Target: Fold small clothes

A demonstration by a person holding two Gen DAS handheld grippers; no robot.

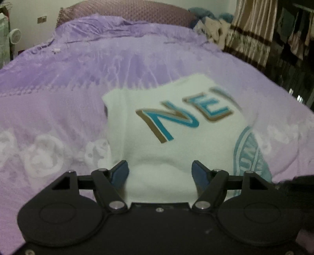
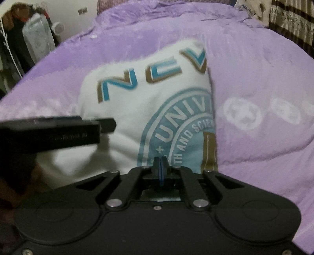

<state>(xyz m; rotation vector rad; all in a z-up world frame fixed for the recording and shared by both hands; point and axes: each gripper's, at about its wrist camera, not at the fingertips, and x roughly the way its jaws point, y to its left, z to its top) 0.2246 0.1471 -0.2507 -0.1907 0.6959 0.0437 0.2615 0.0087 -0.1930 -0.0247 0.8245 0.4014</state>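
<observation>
A white T-shirt (image 1: 127, 117) with teal and brown letters and a pale blue round crest lies folded on the purple bedspread (image 1: 58, 94). My left gripper (image 1: 160, 164) stands open just above the shirt's near edge, with white cloth showing between its blue-padded fingers (image 1: 120, 172) and no pad pressing on it. In the right wrist view the same shirt (image 2: 127, 109) fills the middle. My right gripper (image 2: 161, 159) is shut over the crest's lower part, pads together and no cloth visibly pinched. The left gripper's black body (image 2: 58, 131) reaches in from the left over the shirt.
A padded headboard (image 1: 125, 9) and pillows (image 1: 212, 29) lie at the far end of the bed. Striped curtains (image 1: 249, 39) and hanging clothes (image 1: 294, 35) stand to the right. A fan (image 1: 15, 36) and a clothes rack (image 2: 11, 39) are on the left.
</observation>
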